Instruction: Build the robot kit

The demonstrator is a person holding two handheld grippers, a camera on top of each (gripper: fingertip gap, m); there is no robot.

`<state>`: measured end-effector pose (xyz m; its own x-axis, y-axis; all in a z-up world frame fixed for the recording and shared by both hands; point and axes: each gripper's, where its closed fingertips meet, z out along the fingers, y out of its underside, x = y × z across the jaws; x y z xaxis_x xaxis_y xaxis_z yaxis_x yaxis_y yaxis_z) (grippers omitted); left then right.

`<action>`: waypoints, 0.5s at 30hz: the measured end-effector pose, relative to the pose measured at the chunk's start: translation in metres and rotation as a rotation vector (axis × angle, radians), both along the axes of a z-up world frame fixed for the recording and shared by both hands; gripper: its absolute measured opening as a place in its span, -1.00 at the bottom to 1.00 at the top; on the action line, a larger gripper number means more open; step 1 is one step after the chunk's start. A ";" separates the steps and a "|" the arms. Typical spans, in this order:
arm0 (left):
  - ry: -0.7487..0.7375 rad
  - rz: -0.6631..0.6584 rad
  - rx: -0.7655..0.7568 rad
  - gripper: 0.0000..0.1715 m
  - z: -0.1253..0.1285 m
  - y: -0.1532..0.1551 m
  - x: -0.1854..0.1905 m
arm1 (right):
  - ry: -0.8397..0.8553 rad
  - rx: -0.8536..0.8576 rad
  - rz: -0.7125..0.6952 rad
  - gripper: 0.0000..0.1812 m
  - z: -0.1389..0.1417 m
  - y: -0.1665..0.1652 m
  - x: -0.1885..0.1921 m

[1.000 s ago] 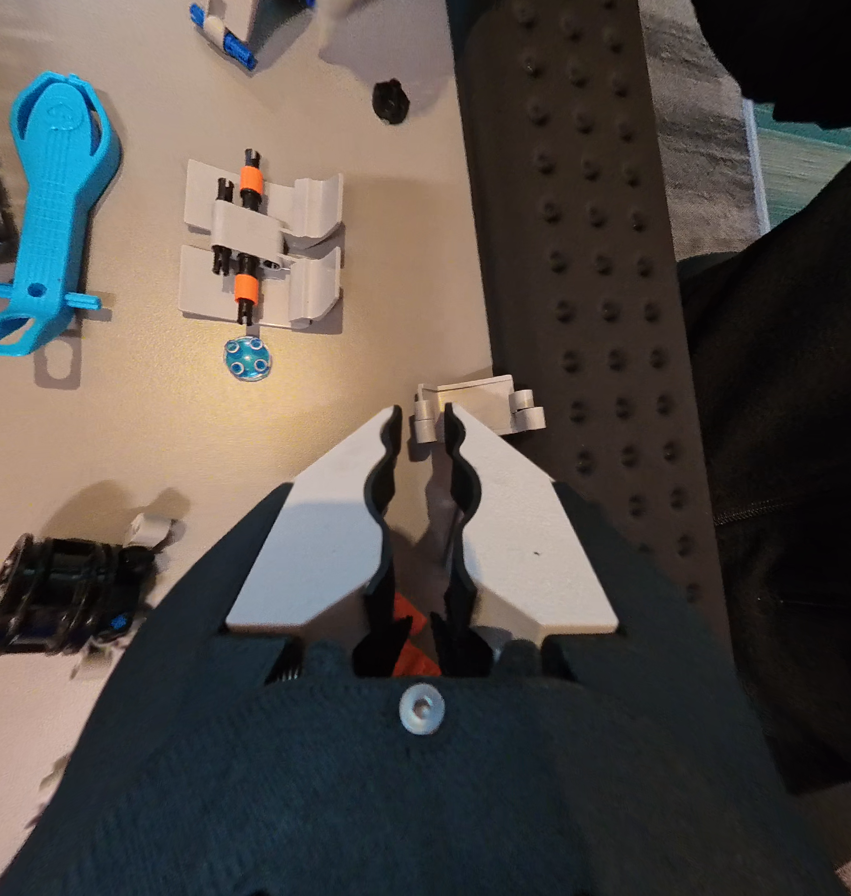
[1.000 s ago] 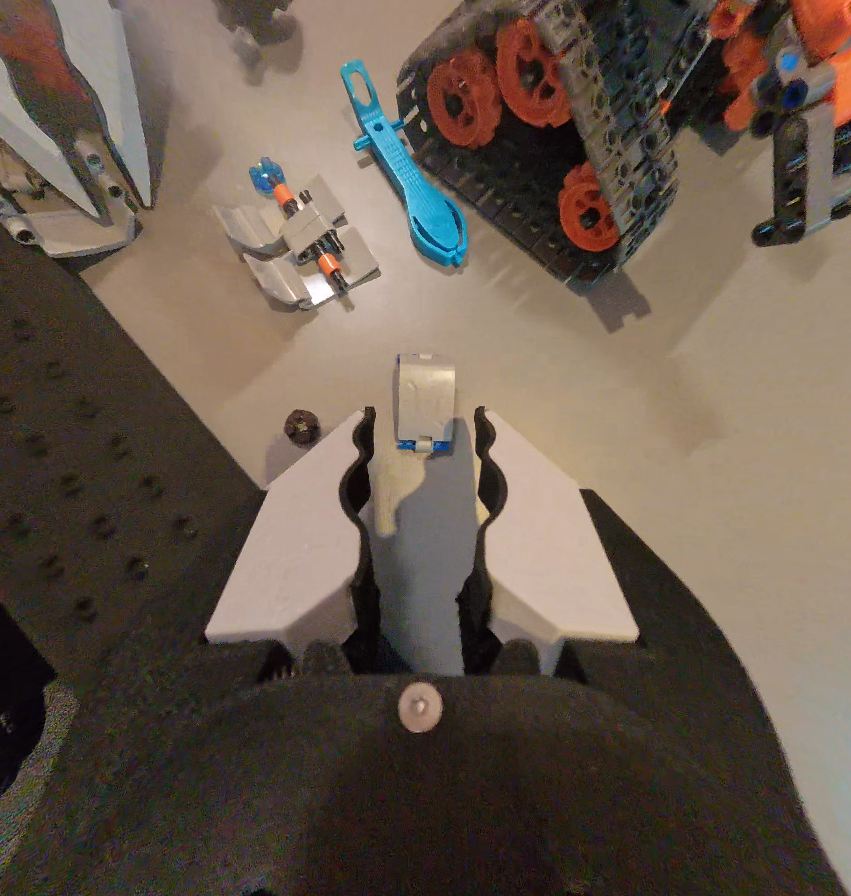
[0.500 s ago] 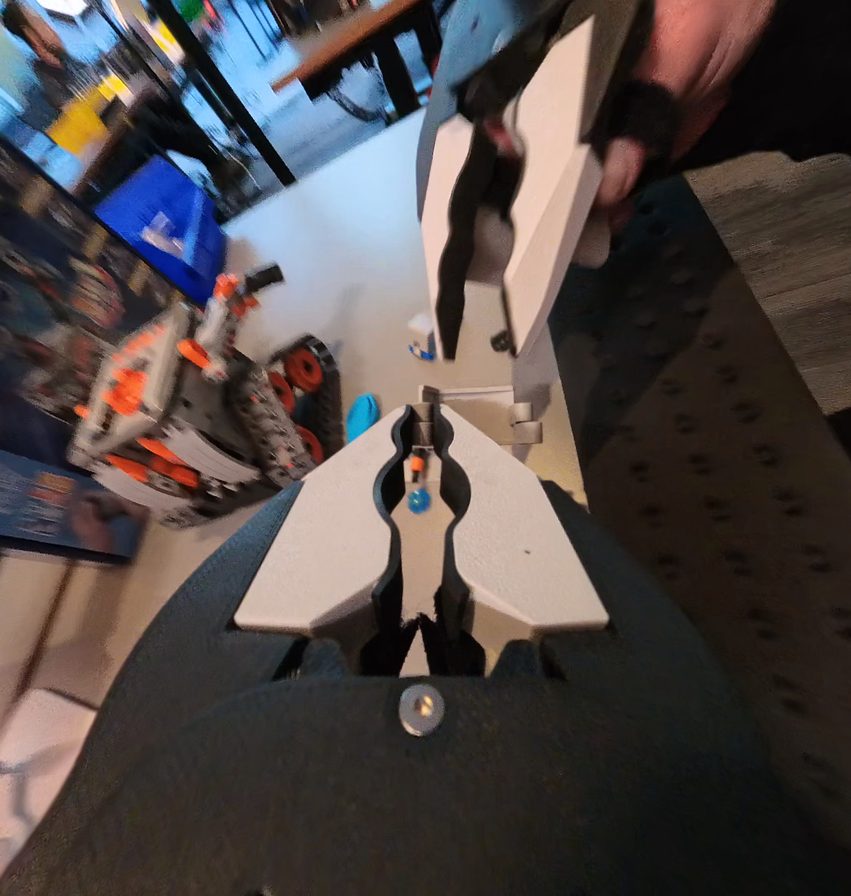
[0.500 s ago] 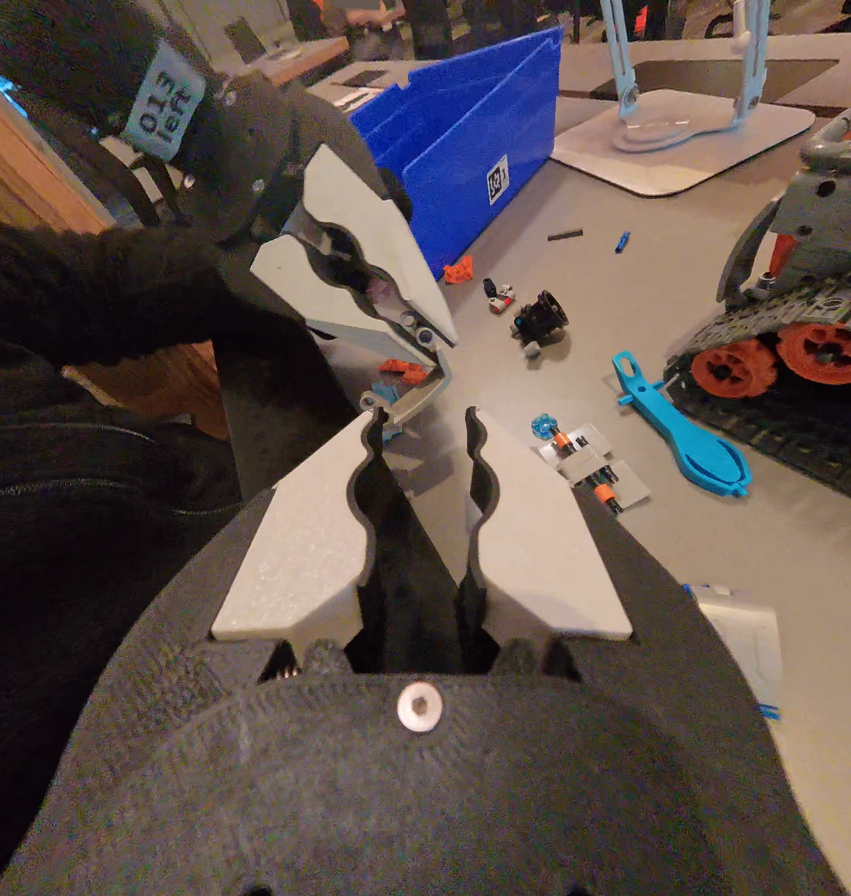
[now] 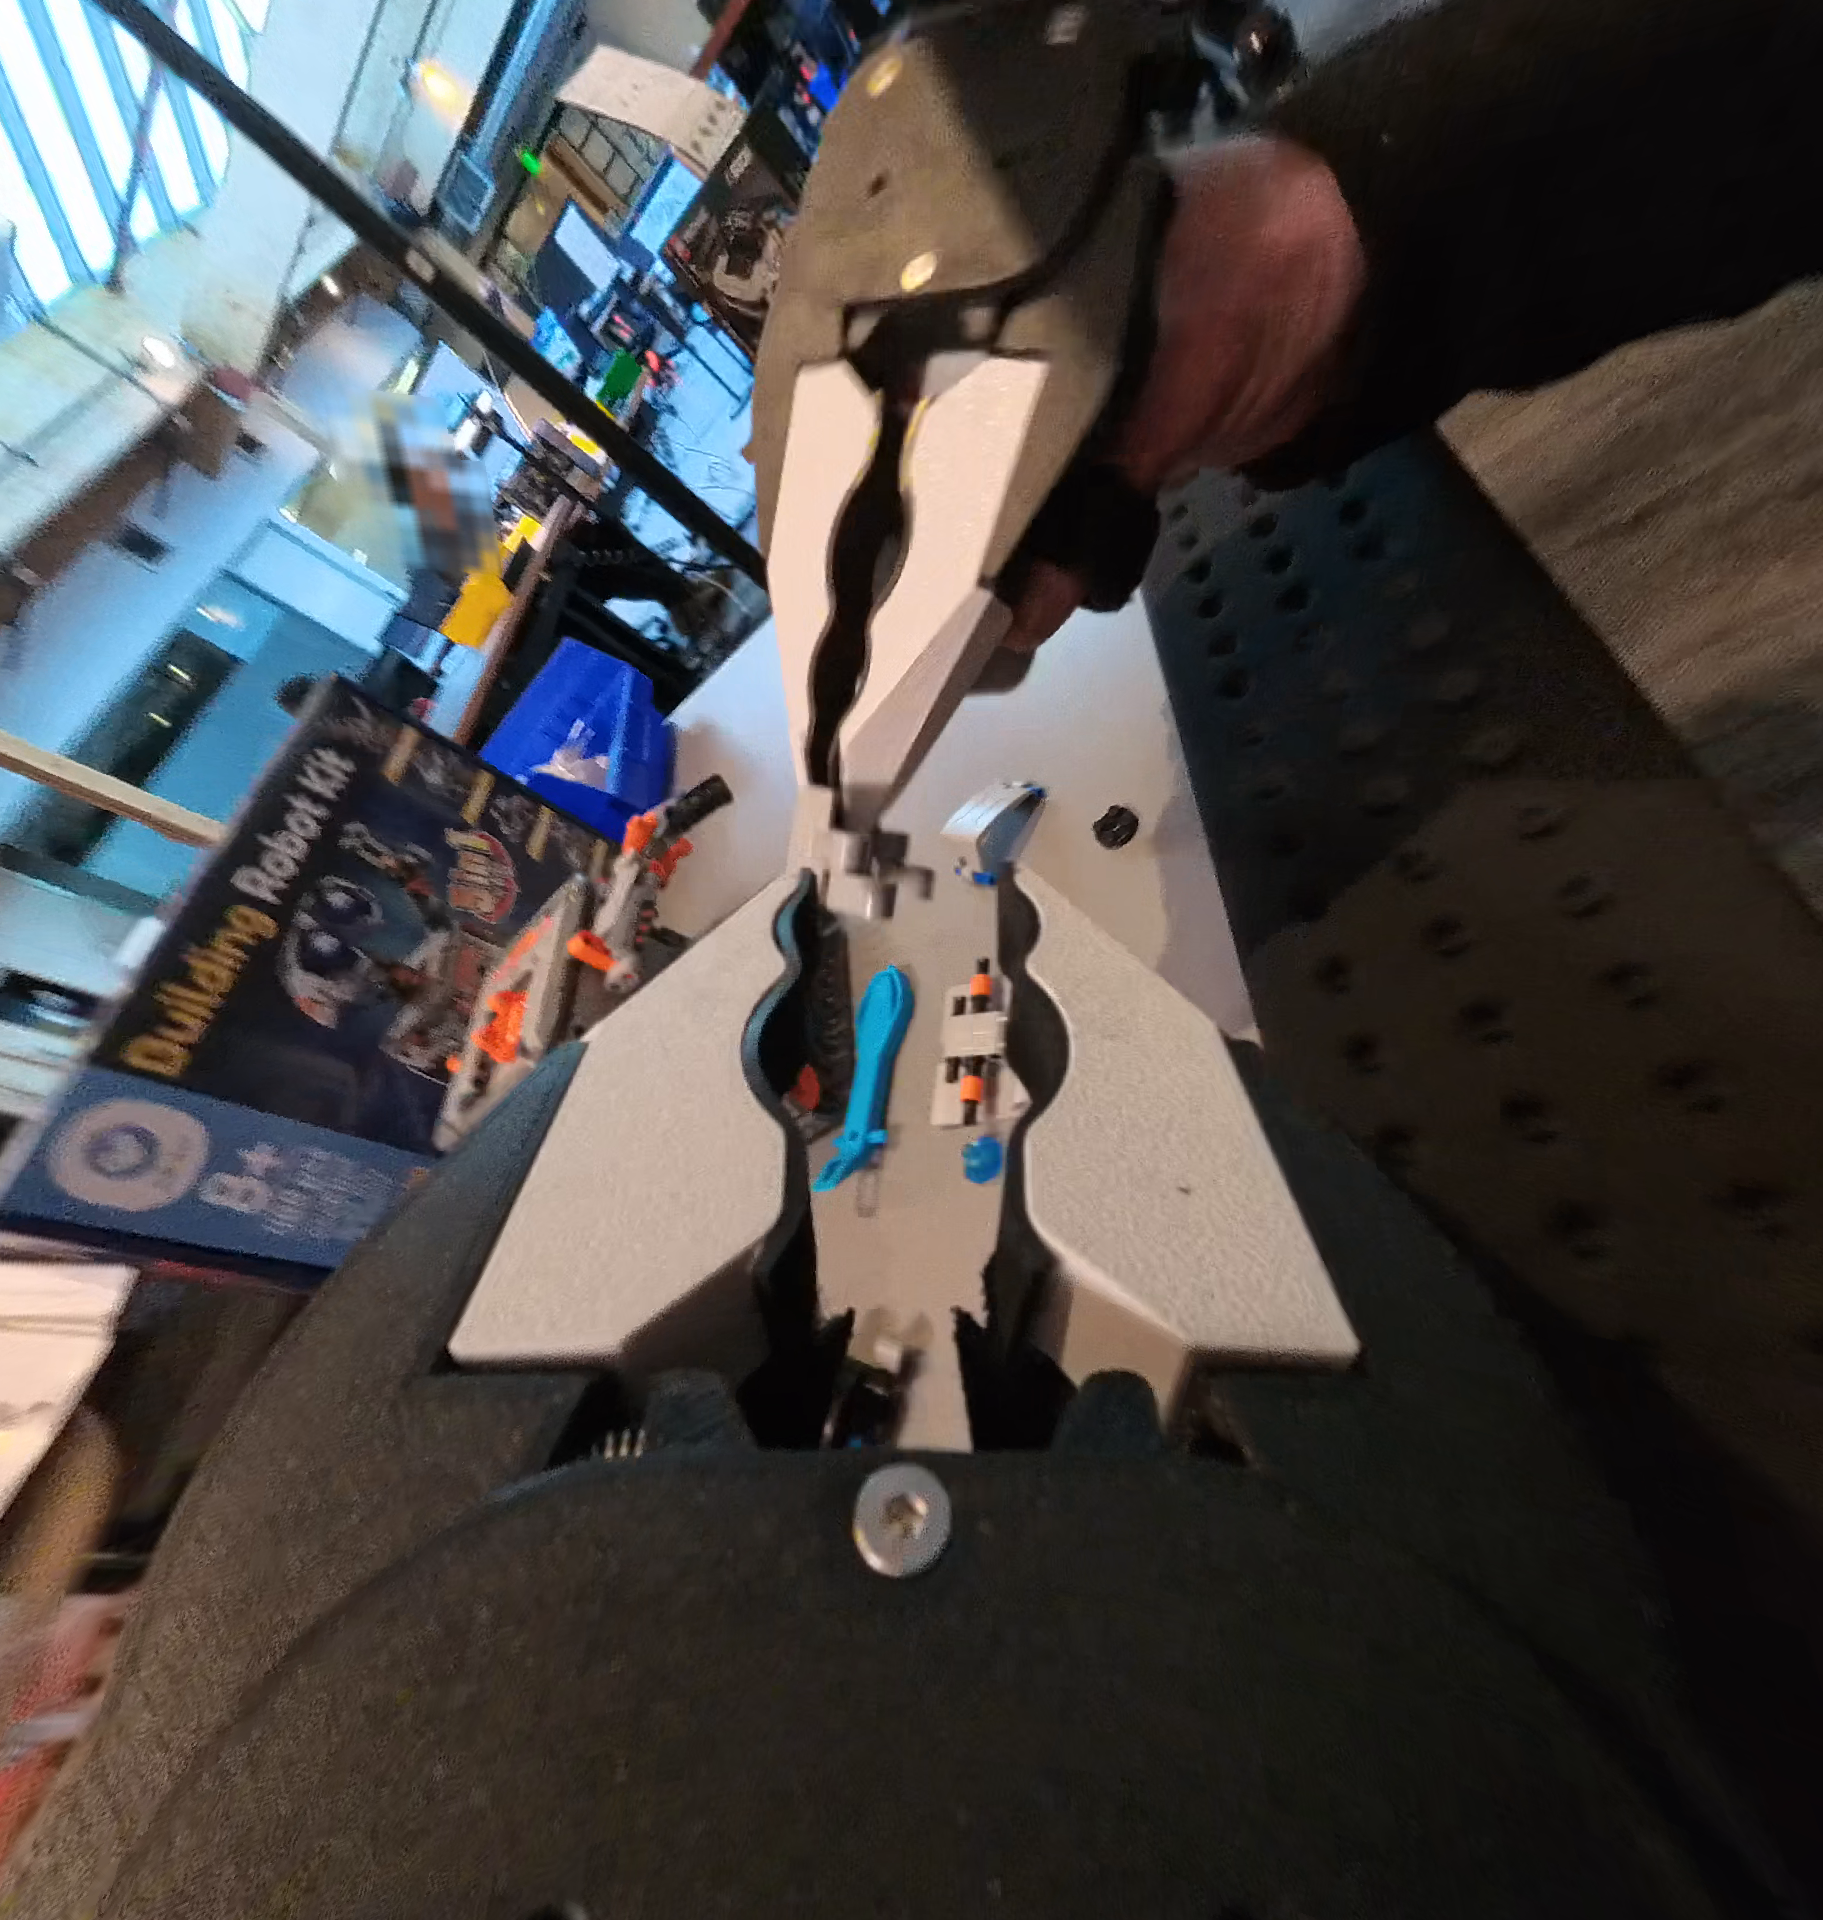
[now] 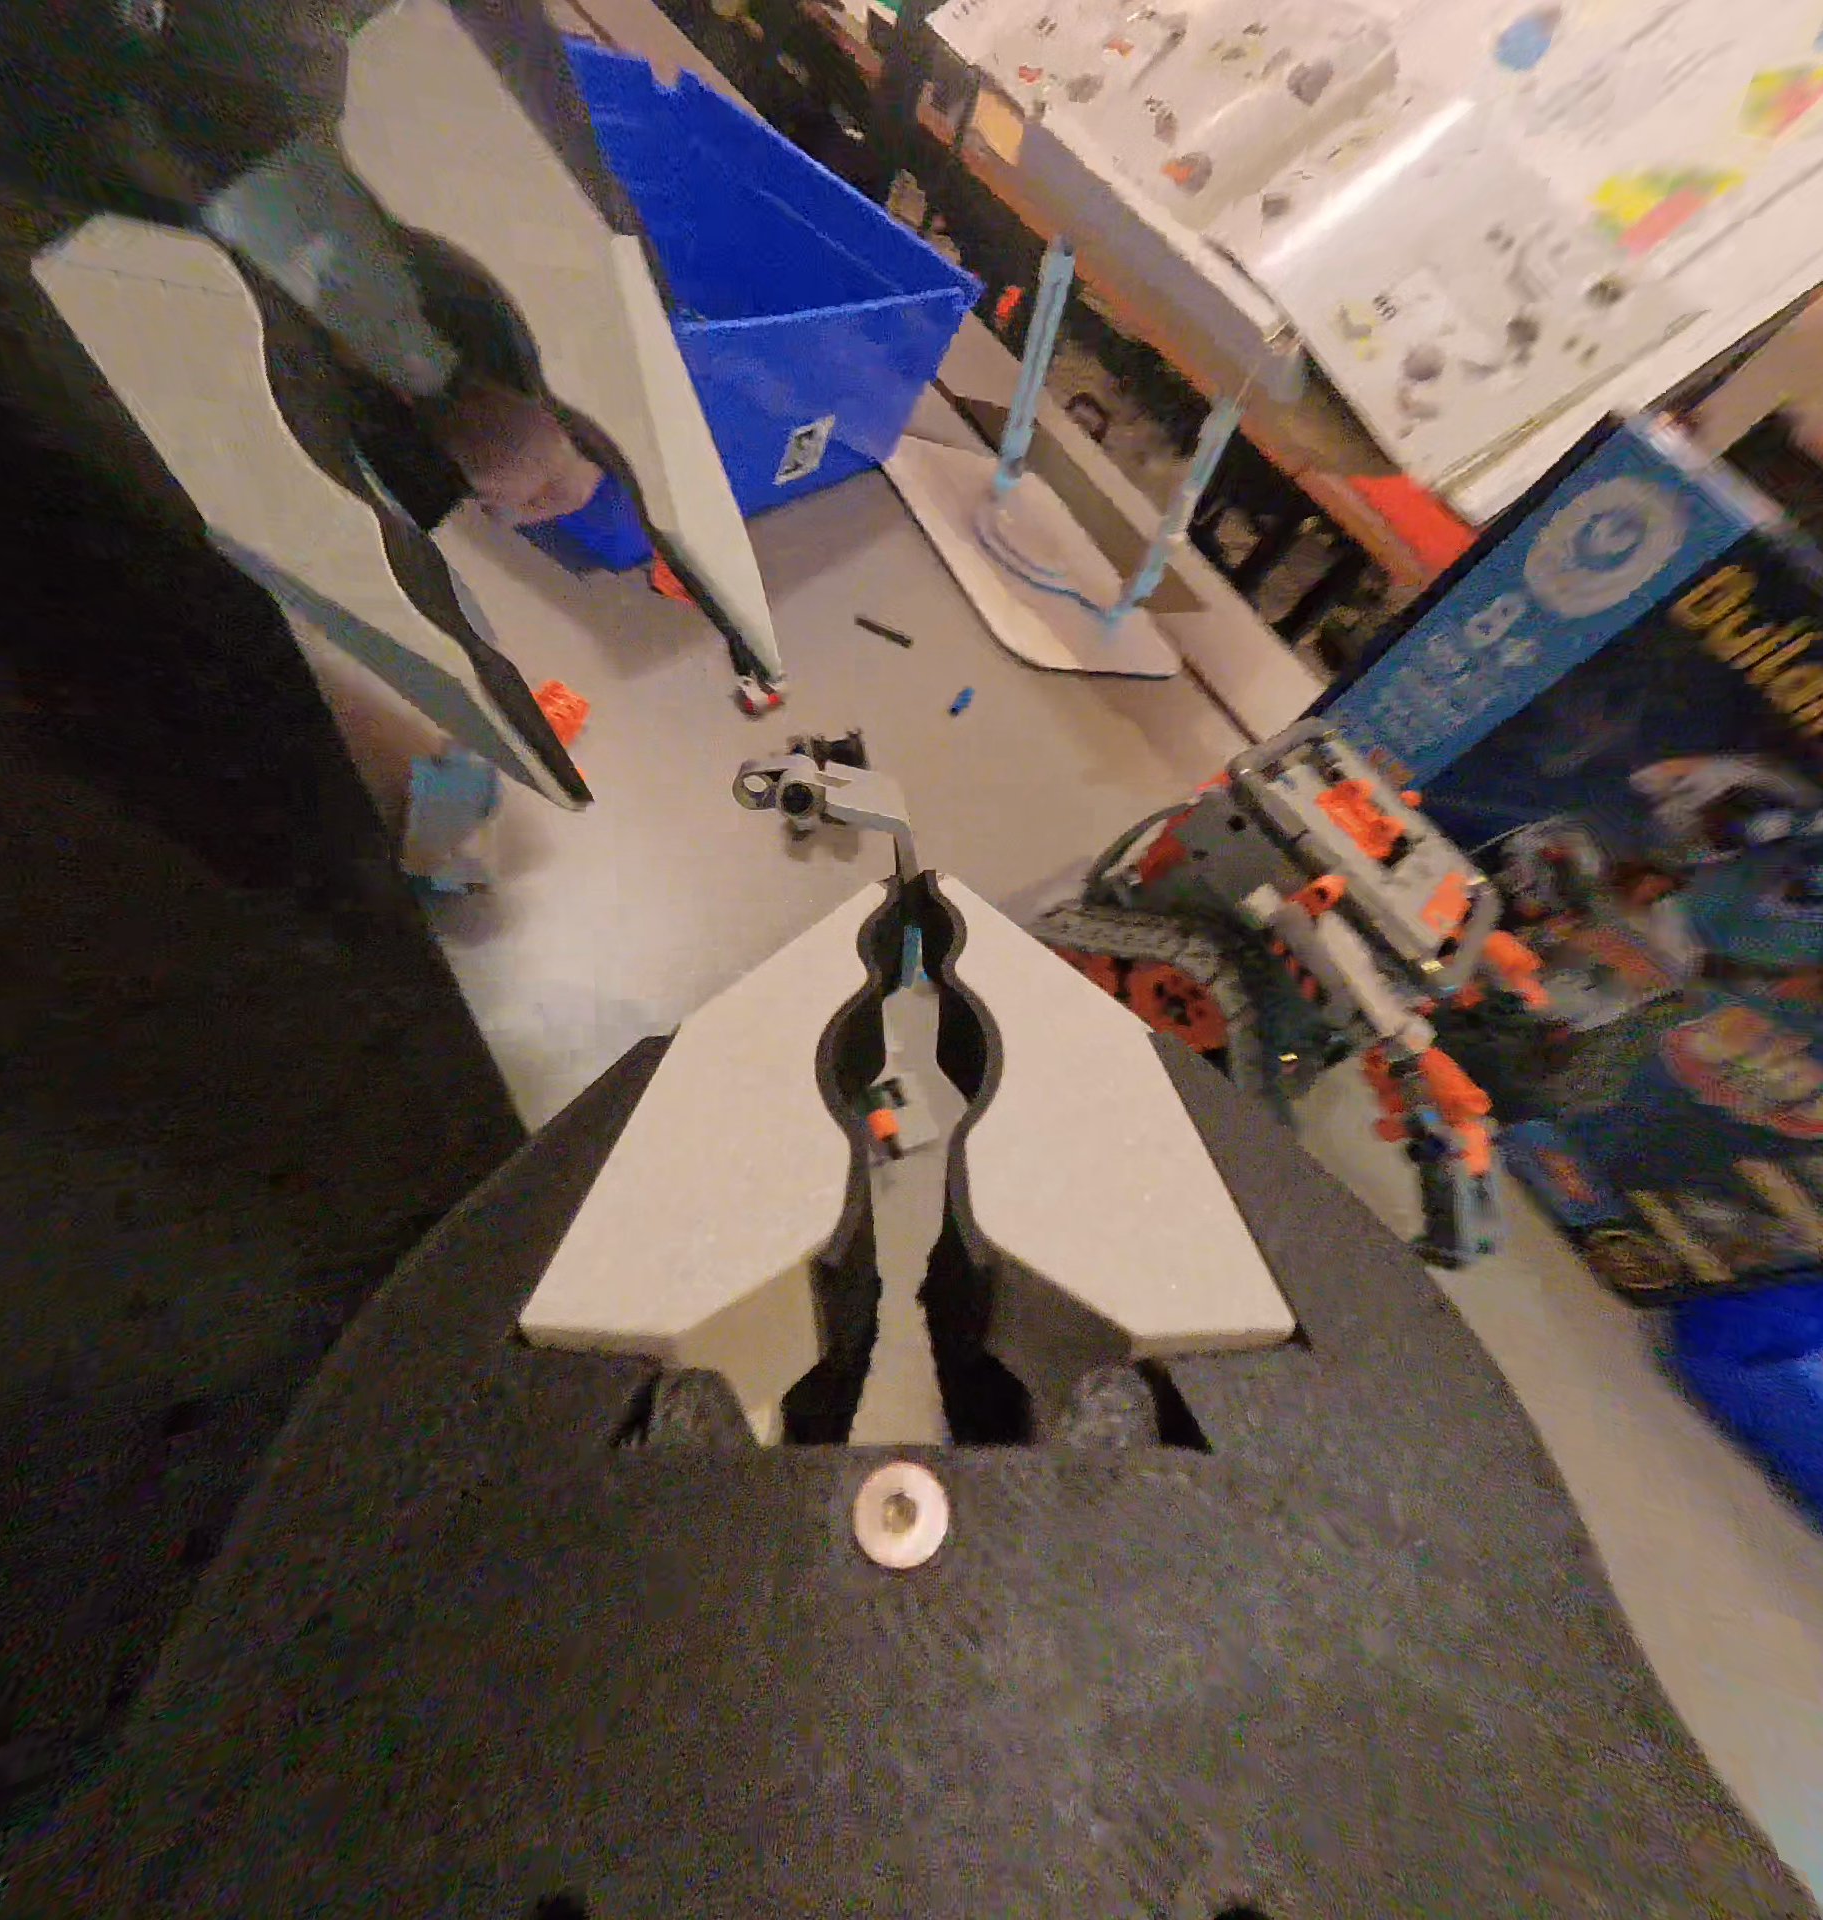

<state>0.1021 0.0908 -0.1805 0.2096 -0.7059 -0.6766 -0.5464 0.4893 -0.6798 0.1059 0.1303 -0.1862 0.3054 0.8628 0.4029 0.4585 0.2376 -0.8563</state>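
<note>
The right gripper (image 6: 912, 894) pinches a gray bent piece (image 6: 845, 805) at its tips, above the table (image 6: 658, 894); the left gripper (image 5: 902, 894) is wide open and empty, near that piece; the toy tank (image 6: 1333, 914) sits beside them.

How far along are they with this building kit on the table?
Looks done: a tracked model stands largely assembled. In hand: the right tongs are shut on a grey angled piece, held above the table; the left tongs are open and empty. Left: a grey sub-assembly with orange pins and a curved grey panel lie loose, so it seems unfinished.
</note>
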 end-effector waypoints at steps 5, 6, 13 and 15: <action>-0.216 -0.008 -0.391 -0.45 0.008 0.012 -0.009 | -0.219 0.539 -0.027 -1.00 0.016 0.000 0.002; -0.262 -0.019 -0.468 -0.44 0.010 0.013 -0.008 | -0.256 0.620 -0.023 -1.00 0.017 -0.002 0.000; -0.388 -0.118 -0.812 -0.51 0.005 0.014 0.003 | -0.373 0.949 0.026 -1.00 0.018 -0.017 -0.017; -0.386 -0.149 -0.852 -0.58 0.003 0.010 0.006 | -0.386 0.977 0.039 -1.00 0.017 -0.019 -0.019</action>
